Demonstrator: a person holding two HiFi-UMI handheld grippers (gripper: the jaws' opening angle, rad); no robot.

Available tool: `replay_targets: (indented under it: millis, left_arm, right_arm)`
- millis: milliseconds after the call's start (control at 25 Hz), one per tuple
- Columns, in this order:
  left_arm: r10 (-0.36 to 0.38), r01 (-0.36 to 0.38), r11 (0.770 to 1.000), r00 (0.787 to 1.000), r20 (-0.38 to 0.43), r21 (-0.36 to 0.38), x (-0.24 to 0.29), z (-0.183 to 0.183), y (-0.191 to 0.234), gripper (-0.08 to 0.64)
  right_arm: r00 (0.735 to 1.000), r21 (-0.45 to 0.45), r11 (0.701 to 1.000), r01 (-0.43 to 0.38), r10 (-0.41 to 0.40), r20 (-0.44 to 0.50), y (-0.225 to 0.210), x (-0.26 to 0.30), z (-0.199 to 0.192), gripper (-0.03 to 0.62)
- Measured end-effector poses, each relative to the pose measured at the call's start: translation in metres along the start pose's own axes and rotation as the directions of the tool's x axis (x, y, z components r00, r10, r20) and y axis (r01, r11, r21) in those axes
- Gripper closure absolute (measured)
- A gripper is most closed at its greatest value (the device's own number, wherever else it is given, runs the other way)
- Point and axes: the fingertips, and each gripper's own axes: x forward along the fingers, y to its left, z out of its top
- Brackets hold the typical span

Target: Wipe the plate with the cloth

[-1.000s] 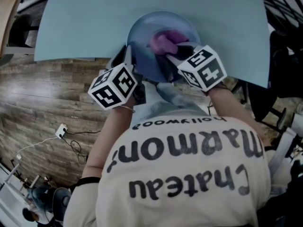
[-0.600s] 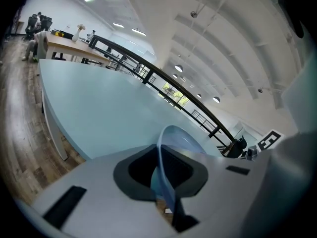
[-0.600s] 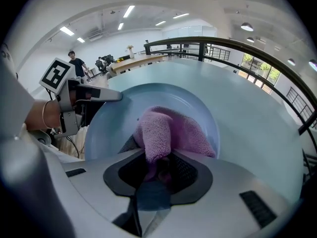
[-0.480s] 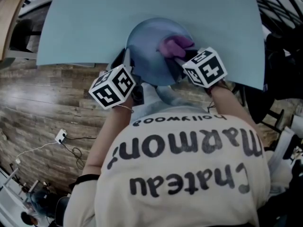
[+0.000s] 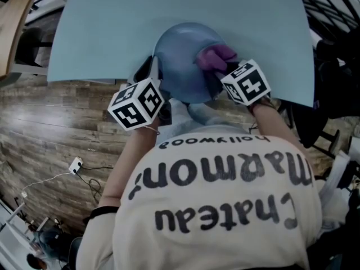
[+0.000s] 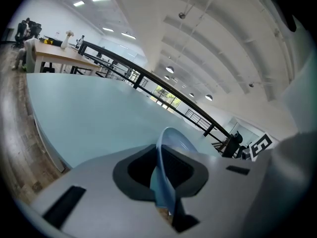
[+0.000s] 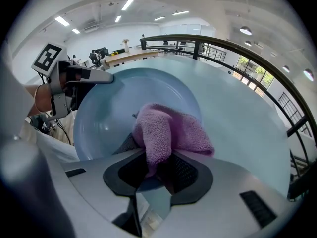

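A pale blue plate [image 5: 183, 61] is held tilted over the near edge of the light blue table [image 5: 112, 27]. My left gripper [image 5: 154, 75] is shut on the plate's left rim [image 6: 166, 170], seen edge-on between its jaws in the left gripper view. My right gripper [image 5: 216, 75] is shut on a purple cloth [image 7: 166, 133], which lies pressed on the plate's inner face [image 7: 114, 113] at its right side. In the head view the cloth [image 5: 214, 55] shows at the plate's upper right. The left gripper [image 7: 106, 78] appears at the plate's far rim in the right gripper view.
The person's torso in a cream printed shirt [image 5: 219, 201] fills the lower head view. Wood floor [image 5: 56, 128] lies to the left with a cable and plug [image 5: 76, 165]. Dark frames and railings [image 5: 332, 32] stand right of the table.
The right gripper has carried the cloth rightward across the plate, from near its middle to its upper right. The plate and the left gripper have lifted slightly.
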Motion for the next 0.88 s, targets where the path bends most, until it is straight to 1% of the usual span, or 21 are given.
replay_targets:
  millis: [360, 480, 560, 640, 760, 840, 880]
  left_arm:
    - [-0.005, 0.005, 1.0, 1.0, 0.009, 0.023, -0.002, 0.002, -0.009, 0.529]
    - [-0.02, 0.018, 0.998, 0.999, 0.026, 0.061, -0.005, 0.007, -0.018, 0.528]
    - [-0.033, 0.03, 0.996, 0.999, 0.039, 0.084, -0.006, 0.011, -0.025, 0.526]
    - [-0.044, 0.039, 0.995, 0.998, 0.05, 0.093, -0.008, 0.015, -0.029, 0.525]
    - [-0.05, 0.043, 0.994, 0.997, 0.062, 0.096, -0.009, 0.02, -0.032, 0.523]
    - [-0.042, 0.036, 0.996, 0.997, 0.069, 0.086, -0.009, 0.02, -0.032, 0.523]
    - [-0.036, 0.03, 0.997, 0.997, 0.071, 0.078, -0.01, 0.02, -0.032, 0.522]
  right_arm:
    - [1.0, -0.02, 0.999, 0.028, -0.028, -0.009, -0.009, -0.005, -0.006, 0.449]
    - [0.998, -0.051, 0.997, 0.064, -0.064, -0.01, -0.014, -0.009, -0.006, 0.449]
    - [0.997, -0.045, 0.996, 0.071, -0.072, -0.005, -0.016, -0.011, -0.006, 0.45]
    - [0.999, -0.005, 0.999, 0.043, -0.043, 0.008, -0.014, -0.015, -0.004, 0.451]
    - [0.998, 0.064, 0.998, -0.023, 0.019, 0.063, -0.006, -0.024, 0.009, 0.451]
    - [0.992, 0.08, 0.995, -0.065, 0.056, 0.114, 0.0, -0.03, 0.022, 0.451]
    - [0.988, 0.073, 0.994, -0.08, 0.07, 0.138, 0.004, -0.032, 0.029, 0.451]
